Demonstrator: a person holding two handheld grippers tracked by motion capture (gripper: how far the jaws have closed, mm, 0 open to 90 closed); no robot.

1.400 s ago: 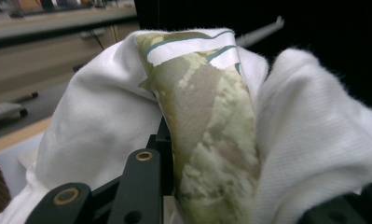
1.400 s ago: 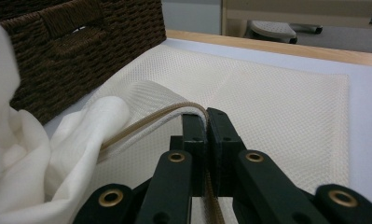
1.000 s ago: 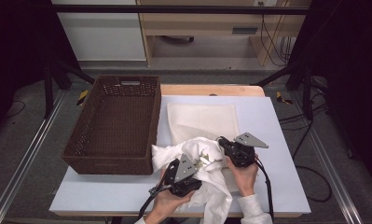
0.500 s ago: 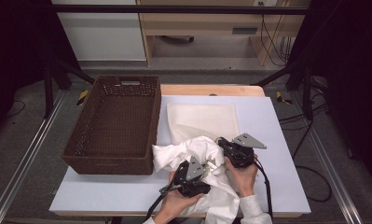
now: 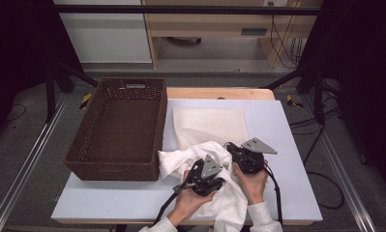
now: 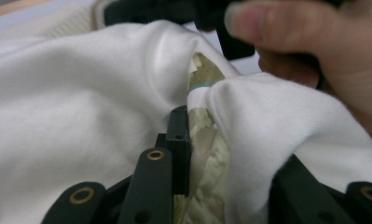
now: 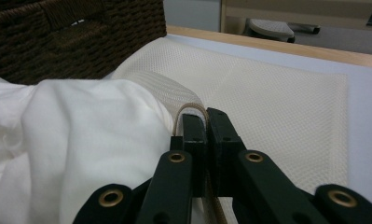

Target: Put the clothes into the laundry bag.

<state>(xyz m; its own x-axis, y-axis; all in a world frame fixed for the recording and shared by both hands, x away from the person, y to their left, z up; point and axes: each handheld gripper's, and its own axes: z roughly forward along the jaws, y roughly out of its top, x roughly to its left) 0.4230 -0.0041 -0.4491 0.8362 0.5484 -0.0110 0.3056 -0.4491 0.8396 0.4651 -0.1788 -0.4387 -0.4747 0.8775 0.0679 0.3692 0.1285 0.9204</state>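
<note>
**Left gripper shifted right and re-gripped on the white garment**

So the main change: over the last second the left gripper (image 5: 206,175) is moved to the right along the near part of the surface (image 5: 287,145), closer to the right gripper (image 5: 239,155). Its jaws have just been opening and then closing again, and in the left gripper view a fold of the white garment (image 5: 195,159) is seen between them, next to a patch of pale greenish print. The jaws look partly closed around that fold, though whether the cloth is really pinched tight can't be told for sure.

The right gripper is kept where it was. Its jaws are pressed together on a thin beige edge, seemingly the garment's hem or collar trim, as seen in the right gripper view.

The garment itself is bunched up at the near middle of the surface, right beside the near right corner of the brown woven basket (image 5: 118,130) and partly lying over the near edge of the folded cream cloth (image 5: 210,123).

What that probably means: a second hold is being set up near the first, so the garment can be spread or folded next. Nothing is folded yet, and the basket is empty as far as can be seen.
</note>
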